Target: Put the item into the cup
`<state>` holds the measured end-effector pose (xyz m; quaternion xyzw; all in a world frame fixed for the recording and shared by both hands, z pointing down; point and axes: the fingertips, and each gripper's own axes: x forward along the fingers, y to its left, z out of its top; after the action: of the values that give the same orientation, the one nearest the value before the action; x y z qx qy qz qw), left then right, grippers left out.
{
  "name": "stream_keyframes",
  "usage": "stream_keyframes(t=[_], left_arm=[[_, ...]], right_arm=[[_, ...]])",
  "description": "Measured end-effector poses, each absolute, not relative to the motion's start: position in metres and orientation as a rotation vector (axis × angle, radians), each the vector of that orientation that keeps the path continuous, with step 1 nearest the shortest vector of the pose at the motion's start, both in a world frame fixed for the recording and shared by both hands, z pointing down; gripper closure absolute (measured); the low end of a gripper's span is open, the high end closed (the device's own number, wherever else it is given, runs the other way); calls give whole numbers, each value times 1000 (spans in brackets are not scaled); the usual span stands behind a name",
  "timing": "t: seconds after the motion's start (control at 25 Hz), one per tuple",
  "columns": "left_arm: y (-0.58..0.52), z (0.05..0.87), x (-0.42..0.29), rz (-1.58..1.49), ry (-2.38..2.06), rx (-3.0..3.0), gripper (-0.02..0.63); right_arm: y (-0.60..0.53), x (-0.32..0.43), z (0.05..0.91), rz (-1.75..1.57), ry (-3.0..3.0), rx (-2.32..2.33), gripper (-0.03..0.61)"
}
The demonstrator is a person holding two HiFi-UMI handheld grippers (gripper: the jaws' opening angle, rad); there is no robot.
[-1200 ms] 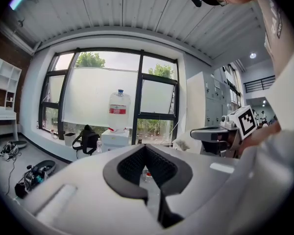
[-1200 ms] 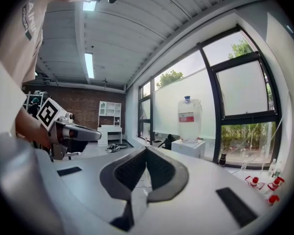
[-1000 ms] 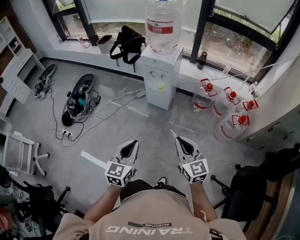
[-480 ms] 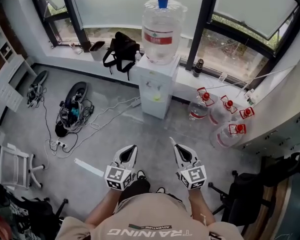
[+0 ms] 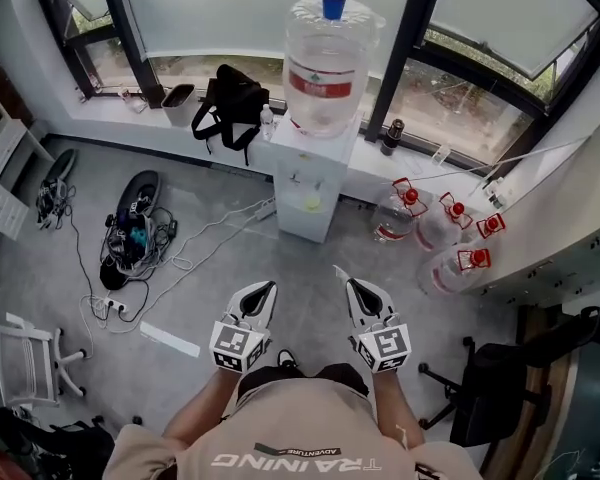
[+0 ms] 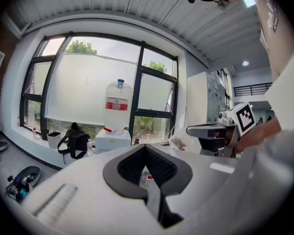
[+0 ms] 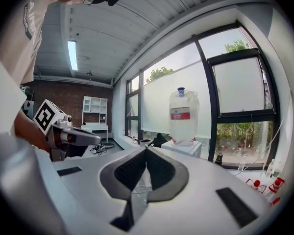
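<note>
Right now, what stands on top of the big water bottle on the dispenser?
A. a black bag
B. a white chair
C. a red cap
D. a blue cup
D: in the head view a small blue cup sits on top of the bottle, above the white dispenser.

I look steeply down on a grey floor point(image 5: 310, 268) beneath tall black-framed windows point(image 5: 420, 28). At upper centre a white water dispenser point(image 5: 305, 183) stands against the windowsill, carrying a large clear bottle with a red label point(image 5: 324, 68). Left of it a black backpack point(image 5: 225, 103) hangs over the sill, a small dark bin point(image 5: 178, 95) just beside it. Right of the dispenser a dark flask point(image 5: 390, 136) stands on the sill. Four red-capped water jugs point(image 5: 440, 238) cluster on the floor at right. A tangle of cables point(image 5: 130, 238) lies at left, a white chair point(image 5: 25, 363) sits lower left, and a black office chair point(image 5: 490, 388) lower right.
</note>
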<state>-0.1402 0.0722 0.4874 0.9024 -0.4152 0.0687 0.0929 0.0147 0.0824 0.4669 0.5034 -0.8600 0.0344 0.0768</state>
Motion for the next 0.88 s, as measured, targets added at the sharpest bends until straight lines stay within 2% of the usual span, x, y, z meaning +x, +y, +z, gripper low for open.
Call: stream_keyframes(t=[0.88], left_arm=[[-16, 501, -149, 219, -1222, 2658, 606]], right_arm=[[-12, -8, 490, 174, -2575, 1436, 566]])
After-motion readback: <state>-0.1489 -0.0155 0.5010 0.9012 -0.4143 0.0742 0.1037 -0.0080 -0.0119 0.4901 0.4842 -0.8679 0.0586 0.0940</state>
